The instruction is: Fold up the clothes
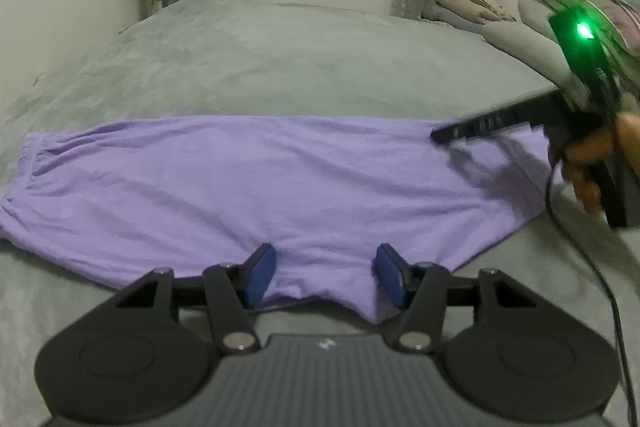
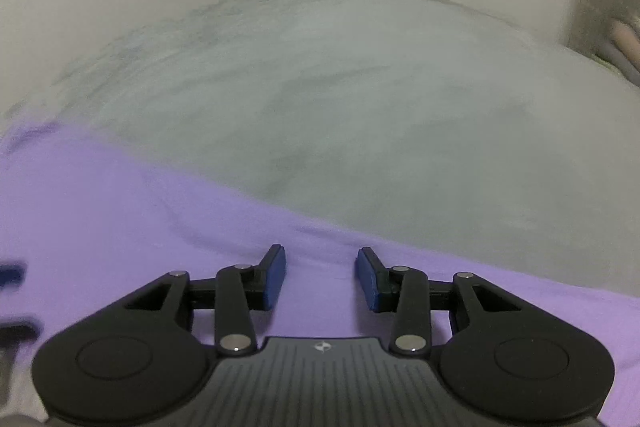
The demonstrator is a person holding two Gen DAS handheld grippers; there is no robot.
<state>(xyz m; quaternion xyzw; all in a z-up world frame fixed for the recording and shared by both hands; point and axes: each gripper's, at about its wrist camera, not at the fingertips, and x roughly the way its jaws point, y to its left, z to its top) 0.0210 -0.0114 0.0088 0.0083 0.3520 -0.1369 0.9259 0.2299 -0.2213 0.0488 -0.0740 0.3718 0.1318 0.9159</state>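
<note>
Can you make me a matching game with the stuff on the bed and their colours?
Things:
1. garment
2. bed cover
3. pads of the left hand-held gripper
4. little light on the right hand-held gripper

Colours:
A. green
B. blue
C. purple
D. grey

Pairs: 1-C, 2-D, 3-B, 4-A. The purple garment lies spread flat across the grey bed cover, and both hand-held grippers hang open over it.

Bed (image 1: 280, 67) beyond the purple garment (image 1: 240, 179) lies open; pillows (image 1: 472, 3) crowd its far-right corner.
</note>
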